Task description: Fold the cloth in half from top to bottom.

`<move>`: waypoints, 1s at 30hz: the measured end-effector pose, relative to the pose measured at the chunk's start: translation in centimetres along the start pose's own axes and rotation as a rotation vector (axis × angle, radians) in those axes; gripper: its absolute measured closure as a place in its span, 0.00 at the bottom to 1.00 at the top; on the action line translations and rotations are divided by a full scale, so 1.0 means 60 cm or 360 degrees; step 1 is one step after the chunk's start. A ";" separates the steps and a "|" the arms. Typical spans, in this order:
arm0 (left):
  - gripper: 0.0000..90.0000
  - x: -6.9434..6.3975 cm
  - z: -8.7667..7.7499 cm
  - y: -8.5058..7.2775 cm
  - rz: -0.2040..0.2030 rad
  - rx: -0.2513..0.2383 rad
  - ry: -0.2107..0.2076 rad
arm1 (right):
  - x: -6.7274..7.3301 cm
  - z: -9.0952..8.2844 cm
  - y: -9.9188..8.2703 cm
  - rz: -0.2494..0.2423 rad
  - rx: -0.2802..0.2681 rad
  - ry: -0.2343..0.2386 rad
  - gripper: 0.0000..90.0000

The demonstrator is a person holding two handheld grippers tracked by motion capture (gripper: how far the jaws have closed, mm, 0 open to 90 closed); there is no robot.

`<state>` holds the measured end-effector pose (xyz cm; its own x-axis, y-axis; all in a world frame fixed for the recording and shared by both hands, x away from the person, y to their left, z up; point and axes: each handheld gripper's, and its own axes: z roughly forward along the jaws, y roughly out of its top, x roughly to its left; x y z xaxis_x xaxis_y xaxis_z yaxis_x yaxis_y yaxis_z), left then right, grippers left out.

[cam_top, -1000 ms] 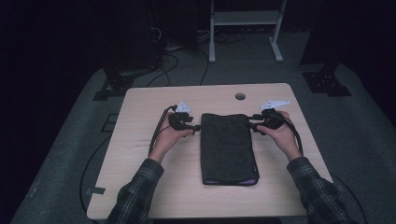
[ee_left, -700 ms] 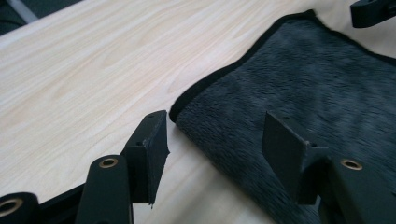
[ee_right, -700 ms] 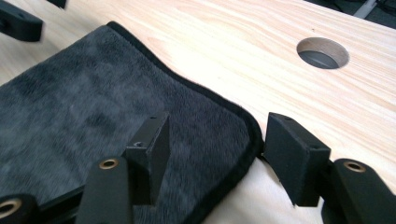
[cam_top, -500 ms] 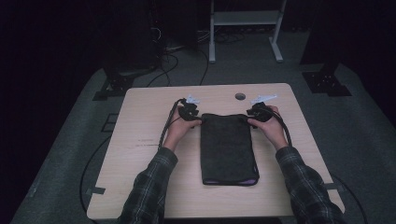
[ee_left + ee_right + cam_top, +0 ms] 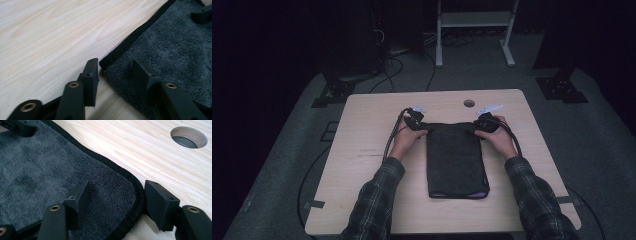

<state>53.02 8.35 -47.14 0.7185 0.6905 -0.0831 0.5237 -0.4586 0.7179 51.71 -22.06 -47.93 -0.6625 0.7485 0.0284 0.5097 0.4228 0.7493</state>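
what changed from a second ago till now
Both hands moved up the table, from the towel's sides to its far corners. The left tongs have just been closing, straddling the far left corner; the right tongs straddle the far right one, not yet clamped. The towel stayed folded in place.

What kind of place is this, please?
Probably a recording lab or studio: a bare wooden table with a cable hole, cables on grey carpet, dark stands around it, and hand-held grippers at a dark towel.
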 end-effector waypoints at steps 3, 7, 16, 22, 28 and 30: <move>0.72 -0.003 -0.001 0.002 0.0004 0.0023 -0.0012 | 0.001 -0.001 0.000 -0.0013 0.0001 0.0012 0.50; 0.82 -0.009 0.000 0.003 0.0010 0.0037 -0.0023 | 0.010 -0.004 0.003 -0.0020 0.0027 0.0047 0.69; 0.93 -0.017 -0.004 0.004 -0.0041 0.0040 -0.0019 | 0.027 -0.006 0.010 0.0011 0.0078 0.0026 0.86; 0.93 -0.012 -0.031 0.011 -0.0071 -0.0051 -0.0074 | 0.029 -0.023 0.022 0.0028 0.0034 0.0031 0.87; 0.93 -0.025 -0.071 0.028 -0.0001 -0.0165 -0.0128 | 0.033 -0.060 0.035 0.0016 -0.0065 0.0071 0.87; 0.93 -0.031 -0.083 0.031 0.0029 -0.0198 -0.0157 | 0.036 -0.075 0.037 0.0014 -0.0114 0.0094 0.87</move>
<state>50.35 9.00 -42.21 0.7721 0.6215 -0.1324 0.4537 -0.3933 0.7997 48.93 -21.79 -43.26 -0.6902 0.7200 0.0725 0.4767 0.3770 0.7941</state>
